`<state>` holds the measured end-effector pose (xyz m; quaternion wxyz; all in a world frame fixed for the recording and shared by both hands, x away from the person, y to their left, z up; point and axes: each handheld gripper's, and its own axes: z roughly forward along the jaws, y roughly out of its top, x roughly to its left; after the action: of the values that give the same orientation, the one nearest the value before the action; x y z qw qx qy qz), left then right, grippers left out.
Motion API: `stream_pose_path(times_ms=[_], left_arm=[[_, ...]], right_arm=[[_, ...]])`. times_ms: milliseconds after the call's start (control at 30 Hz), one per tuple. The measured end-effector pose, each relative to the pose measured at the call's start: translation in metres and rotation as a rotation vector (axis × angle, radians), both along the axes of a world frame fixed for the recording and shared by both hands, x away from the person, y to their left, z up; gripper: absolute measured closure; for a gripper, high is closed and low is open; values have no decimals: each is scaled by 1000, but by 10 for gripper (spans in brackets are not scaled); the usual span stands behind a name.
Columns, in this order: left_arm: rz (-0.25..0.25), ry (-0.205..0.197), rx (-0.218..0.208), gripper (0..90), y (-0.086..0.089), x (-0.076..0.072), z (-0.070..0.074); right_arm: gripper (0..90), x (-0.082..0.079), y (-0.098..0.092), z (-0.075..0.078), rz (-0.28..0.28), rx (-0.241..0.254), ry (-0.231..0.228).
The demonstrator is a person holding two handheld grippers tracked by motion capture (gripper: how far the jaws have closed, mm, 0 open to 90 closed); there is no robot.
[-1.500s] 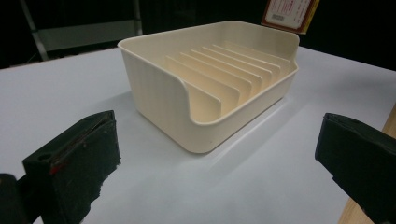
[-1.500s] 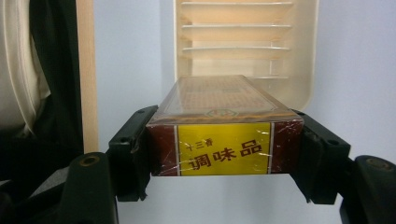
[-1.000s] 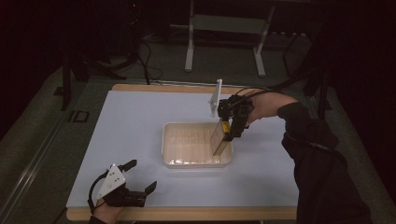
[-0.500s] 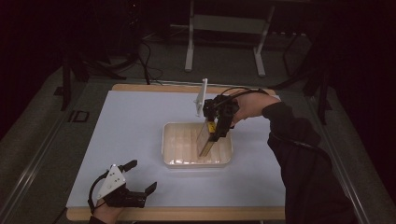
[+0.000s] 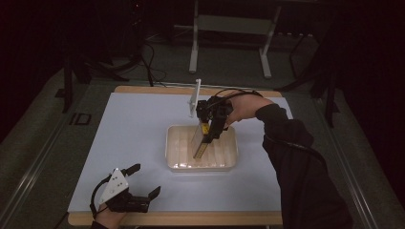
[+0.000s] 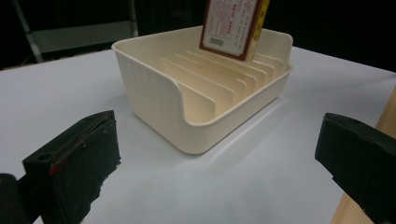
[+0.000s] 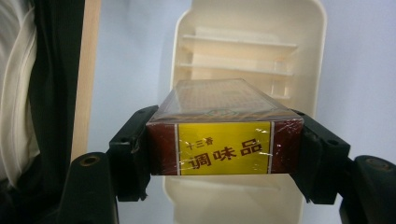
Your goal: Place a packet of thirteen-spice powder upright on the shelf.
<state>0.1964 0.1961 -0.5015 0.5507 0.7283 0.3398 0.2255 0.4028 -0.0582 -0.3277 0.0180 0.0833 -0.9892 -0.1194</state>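
I hold a two-jaw gripper in each hand over a white surface point(image 5: 143, 138) with a wooden rim.

My right gripper point(image 7: 224, 149) has its jaws clamped on the 2 narrow sides of a flat rectangular box point(image 7: 224, 126) wrapped in clear film. The end of the box facing the right gripper view is dark red with a yellow panel, printed in dark red Chinese characters: small "十三香" above larger "调味品". In the left gripper view the broad face of the box shows a pale label with a dark red border and fine print too small to read, plus a yellow strip down 1 edge.

From the high view, the box hangs tilted, its lower end inside a cream plastic rack tray point(image 5: 229, 157) that sits right of the middle of the surface, towards the near edge. The tray has rounded corners, a ribbed outer wall and a row of thin upright dividers inside. The lower end of the box sits down among these dividers, but I cannot tell whether it touches the tray floor.

My left gripper point(image 5: 143, 183) rests at the near left corner of the surface, well apart from the tray. Its jaws stand wide apart with nothing between them.
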Motion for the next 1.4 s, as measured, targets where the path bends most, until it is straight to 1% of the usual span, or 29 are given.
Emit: stream_pose_path(times_ms=[100,267,333,433,500,533,700,833,1033,1100,1267,1400], left_arm=[[-2,1,-3,0,0,0,0],[-2,2,-3,0,1,0,0],[-2,1,-3,0,1,0,0],[-3,0,-2,0,1,0,0],[-4,0,-2,0,1,0,0],[-4,0,-1,0,1,0,0],[-5,0,-5,0,0,0,0],[-4,1,-4,0,1,0,0],[-6,-1,0,0,0,0,0],[-8,-1,2,0,0,0,0],[-10,0,1,0,0,0,0],[-10,0,0,0,0,0,0]], right_arm=[[316,2,4,-1,1,16,-4],[316,8,6,-5,-28,28,-8],[316,10,7,-7,-29,35,-8],[317,12,9,-11,-40,29,-1],[317,13,10,-14,-34,31,-5],[317,13,10,-14,-43,33,0],[317,16,10,-21,-46,21,3],[317,18,9,-24,-61,27,6],[317,20,14,-33,-81,-4,20],[317,21,16,-35,-88,-9,19],[317,21,21,-44,-91,-32,30],[317,21,24,-48,-91,-39,34]])
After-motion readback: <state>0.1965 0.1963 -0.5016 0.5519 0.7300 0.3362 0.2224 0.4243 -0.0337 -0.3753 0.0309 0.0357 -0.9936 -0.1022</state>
